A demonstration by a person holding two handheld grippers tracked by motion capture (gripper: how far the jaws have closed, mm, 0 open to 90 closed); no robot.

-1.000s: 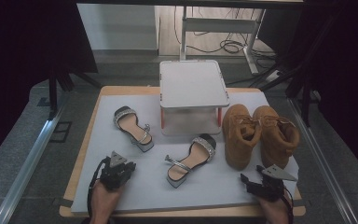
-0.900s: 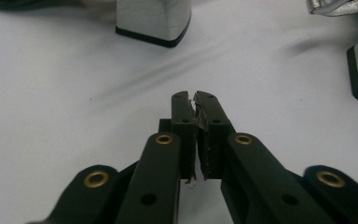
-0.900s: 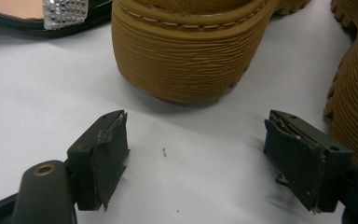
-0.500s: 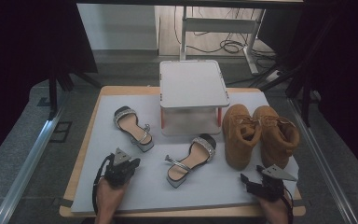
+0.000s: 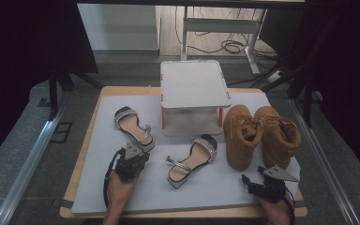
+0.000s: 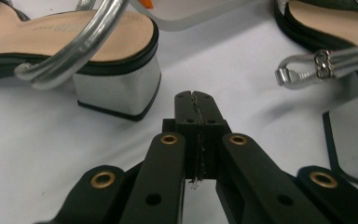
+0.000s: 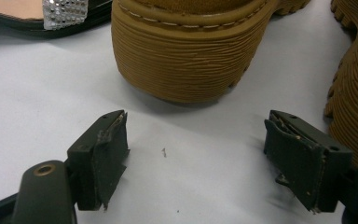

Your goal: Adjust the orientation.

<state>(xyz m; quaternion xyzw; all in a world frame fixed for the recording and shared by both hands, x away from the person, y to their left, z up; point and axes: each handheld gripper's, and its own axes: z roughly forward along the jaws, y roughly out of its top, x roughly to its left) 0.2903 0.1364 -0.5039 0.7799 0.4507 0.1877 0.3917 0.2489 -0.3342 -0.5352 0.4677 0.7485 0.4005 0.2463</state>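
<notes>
My left gripper [image 5: 137, 151] is shut with nothing between its jaws; in the left gripper view its tips [image 6: 196, 100] point at the silver block heel of a black sandal [image 6: 116, 86]. That sandal [image 5: 132, 125] lies at the left of the white mat. A second sandal [image 5: 192, 159] with a silver ankle strap [image 6: 317, 65] lies in the middle. My right gripper [image 5: 255, 174] stands open near the front right, nothing between its jaws [image 7: 196, 135]. Just ahead of it is a tan boot's ribbed sole [image 7: 191, 60].
Two tan boots [image 5: 243, 136] [image 5: 277, 135] stand side by side at the right. A white two-level stand [image 5: 194, 84] sits at the back middle of the mat [image 5: 122, 197]. Dark floor, metal rails and cables surround the table.
My left gripper has moved forward and to the right, closer to the left sandal's heel. The right gripper and the shoes have kept still.
</notes>
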